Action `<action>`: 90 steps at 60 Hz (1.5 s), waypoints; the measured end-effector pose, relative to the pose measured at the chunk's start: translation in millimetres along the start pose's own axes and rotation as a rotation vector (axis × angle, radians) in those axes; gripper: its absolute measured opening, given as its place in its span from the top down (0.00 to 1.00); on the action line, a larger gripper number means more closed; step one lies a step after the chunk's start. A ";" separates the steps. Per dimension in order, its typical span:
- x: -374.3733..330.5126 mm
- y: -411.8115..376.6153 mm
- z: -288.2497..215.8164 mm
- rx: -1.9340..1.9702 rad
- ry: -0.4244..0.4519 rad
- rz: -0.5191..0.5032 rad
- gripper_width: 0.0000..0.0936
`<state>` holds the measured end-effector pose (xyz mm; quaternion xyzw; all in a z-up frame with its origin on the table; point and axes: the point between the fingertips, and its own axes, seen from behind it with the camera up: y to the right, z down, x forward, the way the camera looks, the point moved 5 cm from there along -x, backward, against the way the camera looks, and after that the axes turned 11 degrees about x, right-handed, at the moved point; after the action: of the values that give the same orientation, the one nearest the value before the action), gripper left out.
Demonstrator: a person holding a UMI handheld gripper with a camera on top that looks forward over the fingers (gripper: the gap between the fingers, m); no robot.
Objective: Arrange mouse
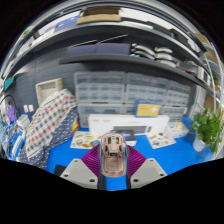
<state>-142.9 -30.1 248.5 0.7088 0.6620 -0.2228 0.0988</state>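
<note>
Reaching forward over a blue table (168,152), the gripper (113,163) shows its two pale fingers (80,172) at the near end of the view, each with a magenta pad (95,160) on its inner face. Between those pads sits the mouse (113,149), a small light-coloured one with a darker band down its middle, seen end-on. Both pads appear to press against its sides, so the gripper looks clamped on the mouse (no gap shows at either side, though the contact is small in the view). Whether the mouse rests on the table or is lifted off it cannot be told.

Just beyond the mouse lies a white keyboard (143,127), set across the table, with its keys facing up. Near its left end is a small patterned item (84,139) that is too small to make out. Off to the left, a plaid cloth (48,124) in red, white and blue hangs over something bulky. To the right, beyond the fingers, stands a green leafy plant (208,127).

Farther back, a bank of pale drawer units (118,95) runs behind the keyboard, with a yellow box (148,110) standing at its right part. Above them a shelf (125,57) carries stacked items, among them a flat brown box (100,16) near the top.
</note>
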 end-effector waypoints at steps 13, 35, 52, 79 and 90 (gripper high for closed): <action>39.5 -100.1 117.1 -0.052 -0.176 -0.088 0.65; 65.9 -107.6 240.3 -0.066 -0.317 -0.037 0.65; 64.6 -108.4 237.4 0.007 -0.347 -0.024 0.46; -3.0 -6.8 109.6 0.092 -0.204 -0.025 0.15; -29.8 72.4 69.9 0.077 -0.164 -0.059 0.16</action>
<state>-85.5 -94.6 189.0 0.6717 0.6630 -0.3084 0.1189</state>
